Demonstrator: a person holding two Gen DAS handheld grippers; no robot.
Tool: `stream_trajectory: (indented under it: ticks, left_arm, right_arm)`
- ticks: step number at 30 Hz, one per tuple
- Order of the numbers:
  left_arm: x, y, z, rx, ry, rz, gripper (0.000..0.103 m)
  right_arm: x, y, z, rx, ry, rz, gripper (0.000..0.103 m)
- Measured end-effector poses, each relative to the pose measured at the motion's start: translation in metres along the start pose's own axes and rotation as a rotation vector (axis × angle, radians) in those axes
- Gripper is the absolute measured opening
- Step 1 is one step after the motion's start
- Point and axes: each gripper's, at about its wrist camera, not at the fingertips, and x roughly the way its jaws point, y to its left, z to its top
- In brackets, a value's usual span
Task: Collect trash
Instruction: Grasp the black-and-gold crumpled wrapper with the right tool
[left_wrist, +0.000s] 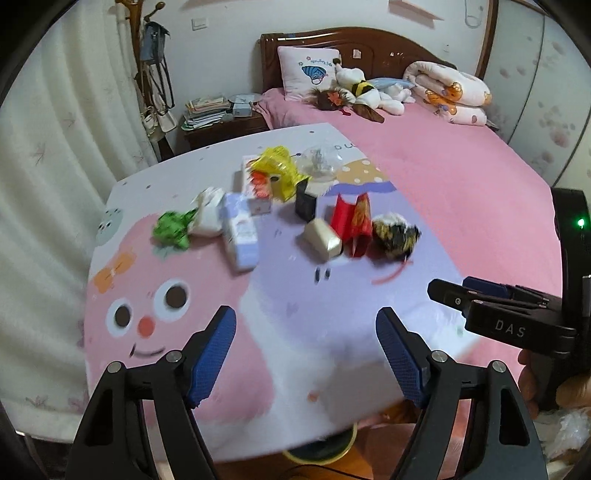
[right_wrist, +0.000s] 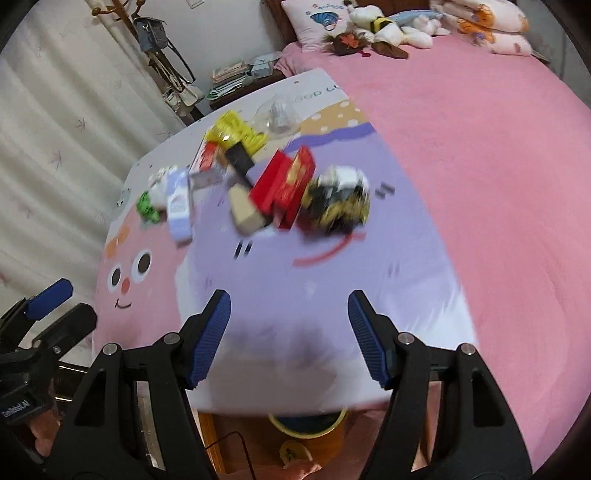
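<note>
left gripper (left_wrist: 306, 347) gapes wide over crumpled green wrapper (left_wrist: 172, 229)

Crumpled wrappers and boxes (left_wrist: 351, 221) scattered on cartoon-print board (left_wrist: 184, 350)

Cartoon-face mat (left_wrist: 184, 332): pink, lilac and white. Bedsheet (left_wrist: 461, 192): plain pink. Trash colours noted: green wrapper (left_wrist: 171, 230), yellow bag (left_wrist: 280, 171), red box (left_wrist: 352, 221), pale blue carton (left_wrist: 240, 236), black-and-yellow wrapper (left_wrist: 395, 232). Gripper pads (left_wrist: 214, 354): blue, ribbed.
</note>
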Motion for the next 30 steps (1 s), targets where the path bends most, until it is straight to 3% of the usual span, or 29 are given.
stream_trajectory:
  ticks: [6,11,19,20,22,28,30]
  left_arm:
    - [0.064,-0.035,0.053,-0.057,0.074,0.001,0.075]
    - [0.102,-0.049,0.074,-0.099,0.128,0.036,0.074]
    - [0.126,-0.049,0.088,-0.131,0.163,0.077,0.074]
    - [0.127,-0.049,0.089,-0.133,0.165,0.077,0.074]
    - [0.132,-0.049,0.094,-0.138,0.171,0.076,0.074]
    - [0.149,-0.060,0.108,-0.116,0.184,0.048,0.073]
    - [0.157,-0.066,0.113,-0.106,0.196,0.030,0.066]
  right_arm:
    - [0.046,-0.039,0.063,-0.004,0.068,0.040,0.064]
    - [0.097,-0.064,0.098,0.019,0.151,0.074,0.064]
    - [0.150,-0.077,0.106,0.062,0.246,0.167,0.064]
    - [0.151,-0.076,0.107,0.043,0.241,0.173,0.063]
    - [0.152,-0.071,0.107,0.005,0.245,0.208,0.051]
    - [0.138,-0.071,0.109,-0.044,0.230,0.184,0.048]
    - [0.130,-0.077,0.112,-0.037,0.215,0.173,0.048]
